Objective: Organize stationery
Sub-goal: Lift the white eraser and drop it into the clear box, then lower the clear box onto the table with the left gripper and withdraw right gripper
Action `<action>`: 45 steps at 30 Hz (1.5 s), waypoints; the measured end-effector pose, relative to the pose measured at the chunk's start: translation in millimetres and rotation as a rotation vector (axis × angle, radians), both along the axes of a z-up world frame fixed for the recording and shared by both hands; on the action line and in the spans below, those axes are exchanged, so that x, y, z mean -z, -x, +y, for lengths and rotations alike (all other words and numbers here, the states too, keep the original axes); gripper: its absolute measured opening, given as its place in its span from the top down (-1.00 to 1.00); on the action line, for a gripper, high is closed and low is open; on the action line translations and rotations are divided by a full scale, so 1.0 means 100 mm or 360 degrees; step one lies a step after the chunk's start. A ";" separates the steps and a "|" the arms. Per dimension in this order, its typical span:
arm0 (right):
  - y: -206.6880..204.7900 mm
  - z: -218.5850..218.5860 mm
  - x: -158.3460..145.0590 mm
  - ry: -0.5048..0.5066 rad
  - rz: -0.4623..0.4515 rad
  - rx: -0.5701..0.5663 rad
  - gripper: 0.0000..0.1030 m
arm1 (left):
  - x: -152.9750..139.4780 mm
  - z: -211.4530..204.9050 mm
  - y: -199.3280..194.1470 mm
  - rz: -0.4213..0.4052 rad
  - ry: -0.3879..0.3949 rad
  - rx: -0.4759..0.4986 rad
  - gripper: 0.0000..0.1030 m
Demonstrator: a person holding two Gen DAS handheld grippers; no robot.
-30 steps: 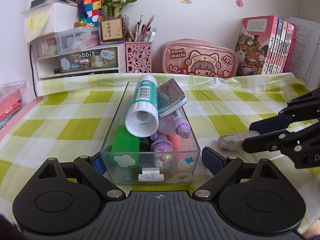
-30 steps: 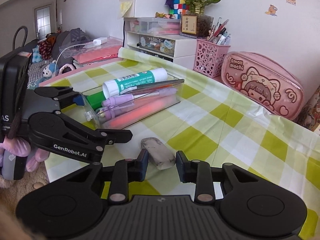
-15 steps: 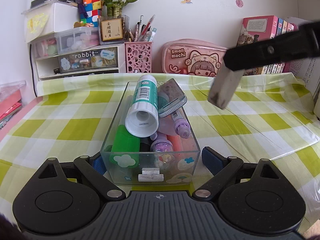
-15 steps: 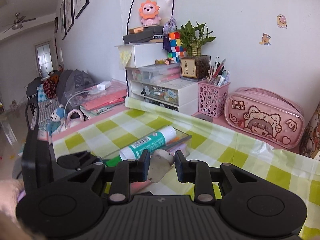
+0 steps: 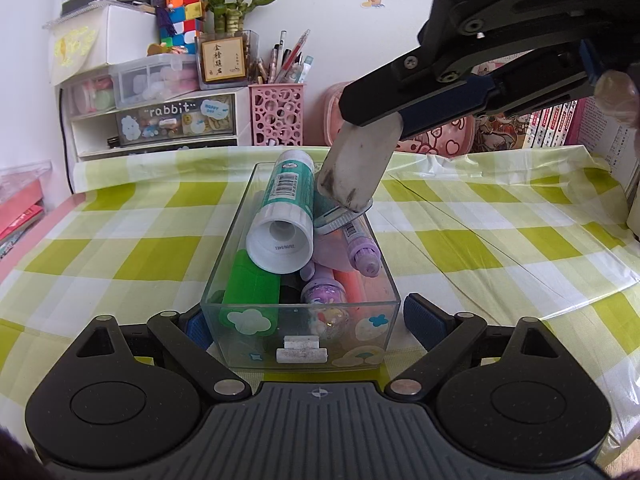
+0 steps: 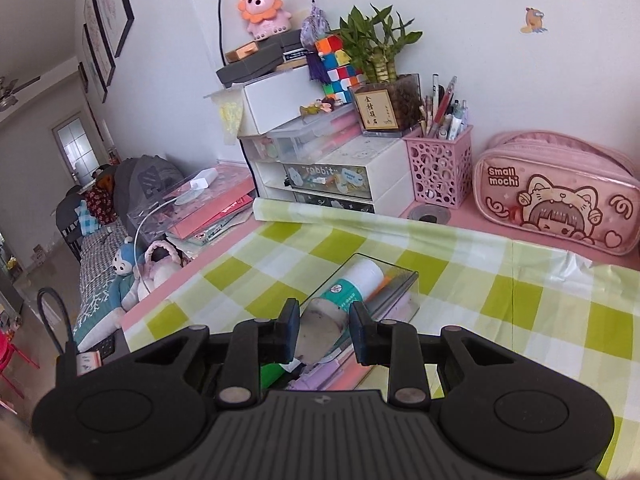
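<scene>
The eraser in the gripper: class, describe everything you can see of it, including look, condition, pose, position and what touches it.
The eraser is a whitish, rounded block that looks rubbery, with dark smudges and grime on its lower end. The right gripper clamps its upper part between both fingers. It hangs tilted, dirty end down, over the clear plastic box of stationery, just above the flat item lying beside the glue stick. Whether it already touches that item cannot be told.

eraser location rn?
The eraser is pinched in the right gripper, in the air over the far end of the clear box, just right of the glue stick in the left wrist view.
</scene>
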State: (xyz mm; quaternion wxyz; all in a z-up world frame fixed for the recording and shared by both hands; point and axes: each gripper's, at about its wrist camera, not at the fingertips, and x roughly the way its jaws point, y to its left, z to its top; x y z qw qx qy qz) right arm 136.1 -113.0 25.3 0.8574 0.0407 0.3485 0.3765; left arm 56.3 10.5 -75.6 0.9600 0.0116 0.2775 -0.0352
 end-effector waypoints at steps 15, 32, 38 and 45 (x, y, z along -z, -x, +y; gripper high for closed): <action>-0.25 0.22 0.13 0.0125 0.0057 0.0171 0.52 | 0.00 0.00 0.00 0.0000 0.0000 0.0000 -0.75; 0.31 -0.43 0.03 0.0165 0.0027 0.0523 -0.18 | -0.22 0.01 0.18 0.0133 0.0019 0.0044 -0.85; 0.69 -0.62 -0.01 0.0207 0.0021 0.0671 -0.60 | -0.46 -0.08 0.35 0.0223 0.0012 0.0040 -0.90; 1.08 -0.74 0.02 0.0316 0.0103 0.0868 -0.84 | -0.62 -0.16 0.48 0.0192 -0.0099 -0.0038 -0.90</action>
